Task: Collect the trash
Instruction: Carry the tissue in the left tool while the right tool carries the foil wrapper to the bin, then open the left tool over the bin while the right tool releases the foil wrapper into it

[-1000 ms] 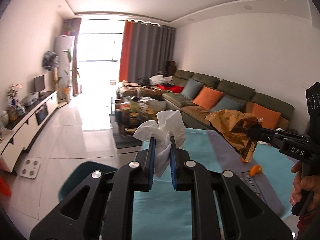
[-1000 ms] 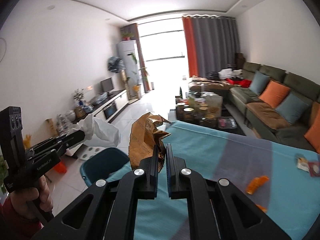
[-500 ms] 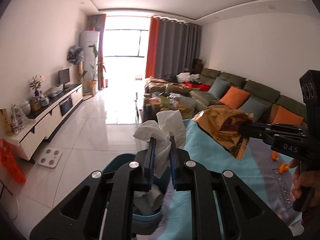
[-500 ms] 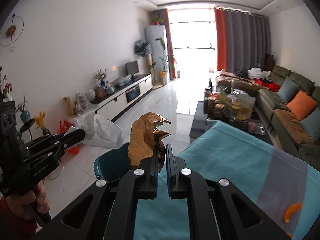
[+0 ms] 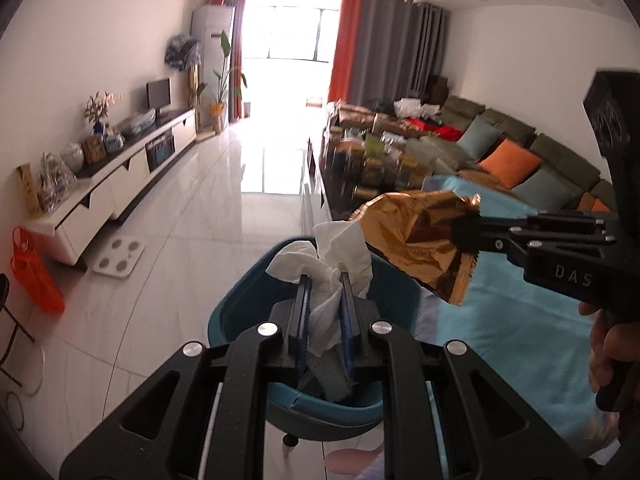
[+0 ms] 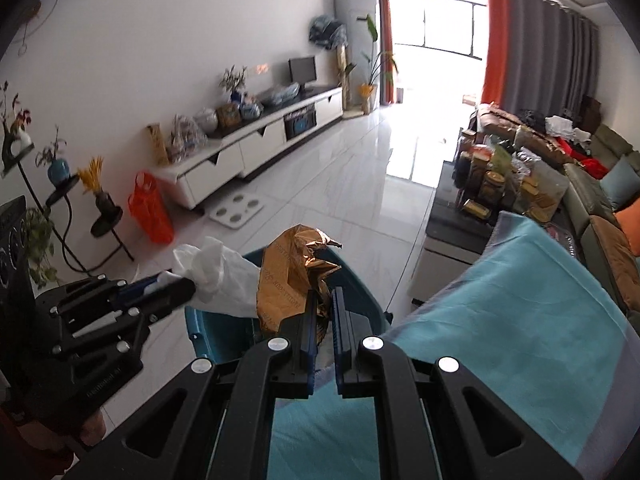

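A table under a teal cloth (image 5: 500,320) takes up the right side, its edge meeting a white tiled floor (image 5: 192,240). A teal bin (image 5: 240,304) stands on the floor just beside that edge, grey scraps lying inside it. Above the bin's open mouth the right gripper (image 6: 322,312) is clamped on a crumpled gold foil wrapper (image 6: 288,280); in the left wrist view the wrapper's long axis runs roughly level, its free end pointing left toward the tissue. The left gripper (image 5: 324,300) has its jaws pressed together on a white crumpled tissue (image 5: 340,256), whose bulk rises past the fingertips with a tail hanging between the blue pads (image 5: 304,312), the long axis following the fingers. Tissue and wrapper are close together over the bin; contact cannot be determined.
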Motion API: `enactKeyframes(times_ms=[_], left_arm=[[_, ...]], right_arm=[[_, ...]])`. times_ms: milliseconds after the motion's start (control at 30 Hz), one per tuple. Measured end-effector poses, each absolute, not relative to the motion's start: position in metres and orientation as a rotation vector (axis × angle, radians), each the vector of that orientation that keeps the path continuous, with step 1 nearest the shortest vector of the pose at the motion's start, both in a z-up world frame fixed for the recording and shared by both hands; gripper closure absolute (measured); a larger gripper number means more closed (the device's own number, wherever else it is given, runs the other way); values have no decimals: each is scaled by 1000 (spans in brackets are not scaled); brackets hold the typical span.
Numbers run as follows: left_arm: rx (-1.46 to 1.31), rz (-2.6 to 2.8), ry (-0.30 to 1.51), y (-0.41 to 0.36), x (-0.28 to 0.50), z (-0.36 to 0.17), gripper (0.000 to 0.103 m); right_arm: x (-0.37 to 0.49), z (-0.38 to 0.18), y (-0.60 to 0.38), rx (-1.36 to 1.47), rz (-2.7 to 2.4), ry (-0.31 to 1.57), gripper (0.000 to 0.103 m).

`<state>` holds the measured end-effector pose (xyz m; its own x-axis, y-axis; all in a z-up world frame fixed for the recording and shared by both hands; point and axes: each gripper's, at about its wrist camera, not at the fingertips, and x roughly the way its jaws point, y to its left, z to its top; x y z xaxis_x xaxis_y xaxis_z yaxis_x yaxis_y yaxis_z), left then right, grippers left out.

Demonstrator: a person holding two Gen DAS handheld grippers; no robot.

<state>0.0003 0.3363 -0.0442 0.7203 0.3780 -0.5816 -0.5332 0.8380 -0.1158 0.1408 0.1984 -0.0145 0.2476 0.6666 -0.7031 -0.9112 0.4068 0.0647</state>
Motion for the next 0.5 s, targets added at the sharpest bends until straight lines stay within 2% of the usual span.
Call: enactKeyframes(times_ms=[500], left_arm=[[-328, 537, 713, 366, 49, -118, 88]], right_arm=[[147, -68, 255, -545, 1100, 858, 96]])
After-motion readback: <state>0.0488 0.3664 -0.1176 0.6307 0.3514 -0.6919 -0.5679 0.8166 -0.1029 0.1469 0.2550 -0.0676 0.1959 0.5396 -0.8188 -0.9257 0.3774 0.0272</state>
